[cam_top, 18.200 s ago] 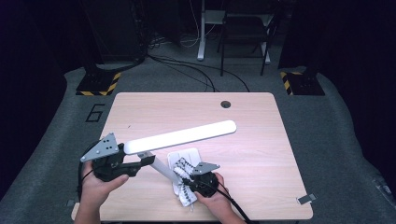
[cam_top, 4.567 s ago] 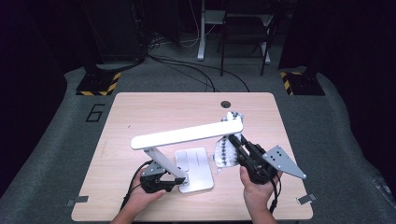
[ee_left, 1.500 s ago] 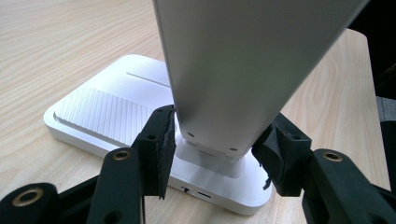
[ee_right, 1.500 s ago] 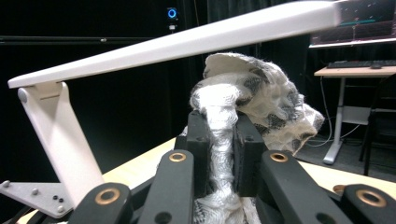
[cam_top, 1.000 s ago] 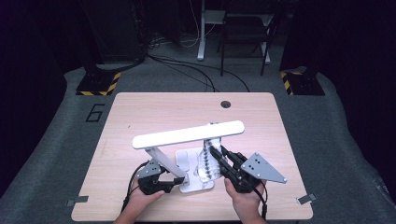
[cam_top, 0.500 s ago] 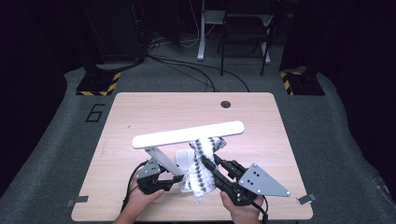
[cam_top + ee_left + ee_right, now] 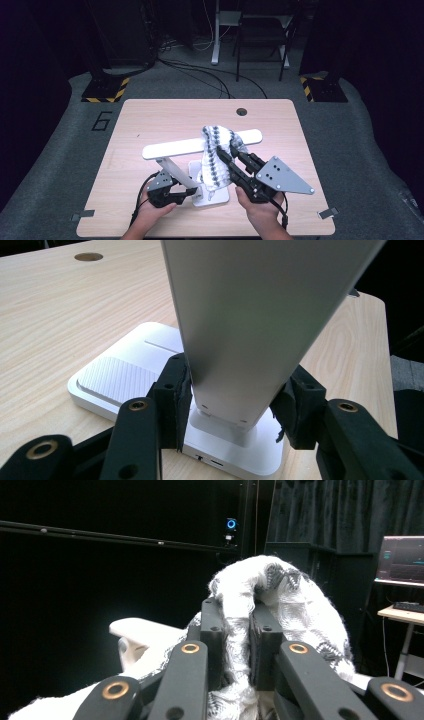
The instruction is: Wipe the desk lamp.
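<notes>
Now right gripper (image 7: 226,150) raised — cloth (image 7: 216,160) pinched

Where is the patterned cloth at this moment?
In the high view the cloth hangs near the table's middle, pinched in the right gripper and lifted in front of the lamp's light bar, its lower end over the lamp base.
</notes>
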Action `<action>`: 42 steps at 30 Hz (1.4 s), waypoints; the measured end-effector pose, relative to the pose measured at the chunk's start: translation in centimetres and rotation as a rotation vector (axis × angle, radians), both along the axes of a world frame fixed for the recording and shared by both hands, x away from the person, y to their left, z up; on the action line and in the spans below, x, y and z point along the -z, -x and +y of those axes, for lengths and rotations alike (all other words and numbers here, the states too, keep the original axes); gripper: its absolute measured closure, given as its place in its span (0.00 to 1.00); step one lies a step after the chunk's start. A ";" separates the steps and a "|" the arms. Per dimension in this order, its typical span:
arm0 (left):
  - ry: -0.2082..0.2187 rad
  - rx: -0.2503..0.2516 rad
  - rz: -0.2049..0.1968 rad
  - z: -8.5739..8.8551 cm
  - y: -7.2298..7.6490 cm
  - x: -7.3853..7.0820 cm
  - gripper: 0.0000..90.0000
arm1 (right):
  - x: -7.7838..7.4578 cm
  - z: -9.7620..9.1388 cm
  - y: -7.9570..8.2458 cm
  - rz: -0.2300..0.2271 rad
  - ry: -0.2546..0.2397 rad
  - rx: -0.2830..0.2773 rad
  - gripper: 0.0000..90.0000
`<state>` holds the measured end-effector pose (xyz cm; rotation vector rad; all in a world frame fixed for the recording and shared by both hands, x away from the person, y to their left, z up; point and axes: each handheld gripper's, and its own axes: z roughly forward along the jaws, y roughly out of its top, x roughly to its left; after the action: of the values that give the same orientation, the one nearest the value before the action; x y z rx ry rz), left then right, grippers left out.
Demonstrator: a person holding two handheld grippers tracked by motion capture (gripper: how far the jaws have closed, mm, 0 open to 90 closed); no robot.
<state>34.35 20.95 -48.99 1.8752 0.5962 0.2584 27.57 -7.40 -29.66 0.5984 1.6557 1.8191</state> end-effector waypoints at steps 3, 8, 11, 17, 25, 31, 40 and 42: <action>-0.011 0.001 0.006 -0.1 0.1 -0.1 0.60 | -0.7 0.1 -0.6 0.001 0.003 0.020 0.89; -0.003 -0.012 0.003 -0.3 0.1 -0.1 0.60 | -1.8 0.3 -1.1 -0.016 0.004 0.037 0.89; -0.006 -0.012 0.002 -0.3 0.1 -0.1 0.60 | -2.6 0.2 -1.2 -0.036 0.007 0.050 0.89; -0.007 -0.026 0.004 -0.3 0.2 -0.1 0.60 | -3.5 -0.4 -1.8 -0.040 0.008 0.087 0.89; -0.017 -0.030 0.007 -0.4 0.3 -0.1 0.60 | -2.5 -1.0 -3.1 0.010 0.026 0.118 0.89; -0.015 -0.046 0.009 -0.5 0.5 -0.1 0.60 | -1.7 -1.0 -3.5 0.043 0.046 0.137 0.89; 0.006 0.018 0.015 -0.1 0.5 0.1 0.57 | -1.4 -1.5 -3.8 0.045 0.065 0.164 0.89; 0.014 0.028 0.009 -0.1 0.6 0.1 0.56 | -1.5 -1.6 -3.9 0.046 0.067 0.169 0.89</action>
<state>33.76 20.88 -49.07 1.8710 0.5759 0.2264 31.51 -9.04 -28.21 0.7320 1.6367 1.6350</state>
